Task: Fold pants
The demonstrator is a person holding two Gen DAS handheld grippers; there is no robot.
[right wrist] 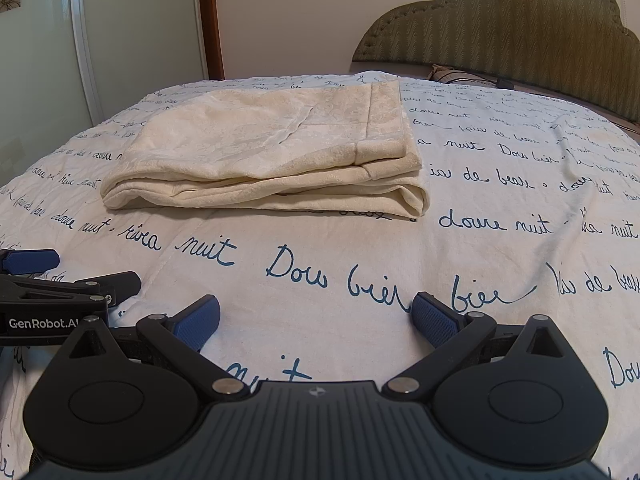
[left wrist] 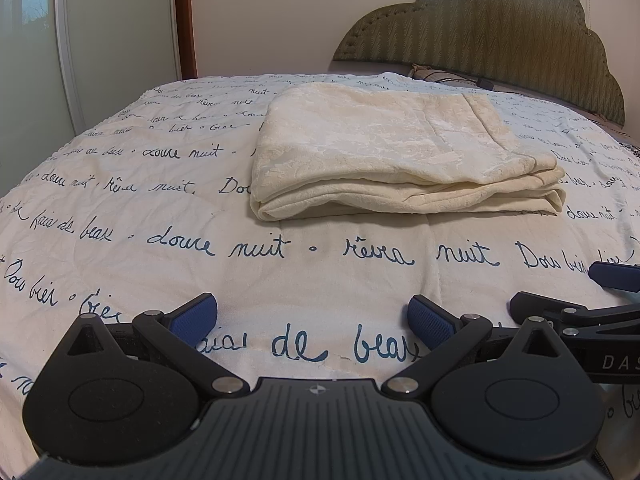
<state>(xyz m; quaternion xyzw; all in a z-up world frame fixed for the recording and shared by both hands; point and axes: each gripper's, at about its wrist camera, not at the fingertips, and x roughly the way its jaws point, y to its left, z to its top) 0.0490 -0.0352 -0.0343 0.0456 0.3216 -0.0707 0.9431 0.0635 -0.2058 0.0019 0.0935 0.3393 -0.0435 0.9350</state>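
Cream pants [left wrist: 400, 152] lie folded into a flat rectangular stack on the bed, in the middle of the left wrist view and at centre left of the right wrist view [right wrist: 264, 160]. My left gripper [left wrist: 312, 320] hovers open over the bedspread, well short of the stack, nothing between its blue pads. My right gripper [right wrist: 316, 320] is open too, empty, equally far back. Each gripper shows at the edge of the other's view: the right gripper [left wrist: 568, 292] at the right of the left wrist view, the left gripper [right wrist: 72, 272] at the left of the right wrist view.
A white bedspread [left wrist: 160, 208] with blue handwritten words covers the bed. A green padded headboard [left wrist: 500, 28] stands at the far right, with a pillow and a dark cable [left wrist: 484, 82] at its foot. Sliding wardrobe doors [left wrist: 100, 40] are at the far left.
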